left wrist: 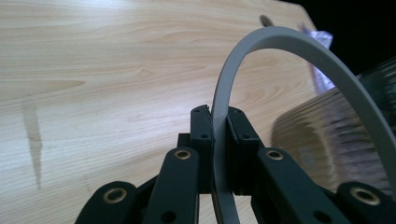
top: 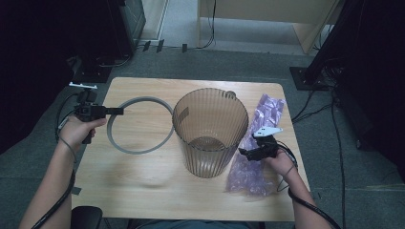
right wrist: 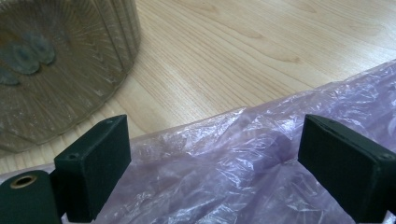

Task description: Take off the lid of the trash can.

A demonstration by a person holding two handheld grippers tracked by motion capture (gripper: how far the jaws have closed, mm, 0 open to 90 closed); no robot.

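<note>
Left gripper (left wrist: 219, 123) clamped on thin grey plastic ring (top: 138, 125); right gripper (right wrist: 212, 154) apart over crinkled purple plastic bag (right wrist: 243, 163). Could slip sideways from narrow pinch.

a light wooden table (top: 143, 191) stands on a grey carpeted floor (top: 363, 191). black equipment stands (top: 305, 76) and trailing cables (top: 329, 124) flank it; a pale wooden cabinet (top: 267, 14) sits beyond. the room's edges lie in deep shadow.

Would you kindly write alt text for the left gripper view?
The left tool is clamped on a grey ring, which arches up over a wooden table. A ribbed brown bin stands at right.
</note>
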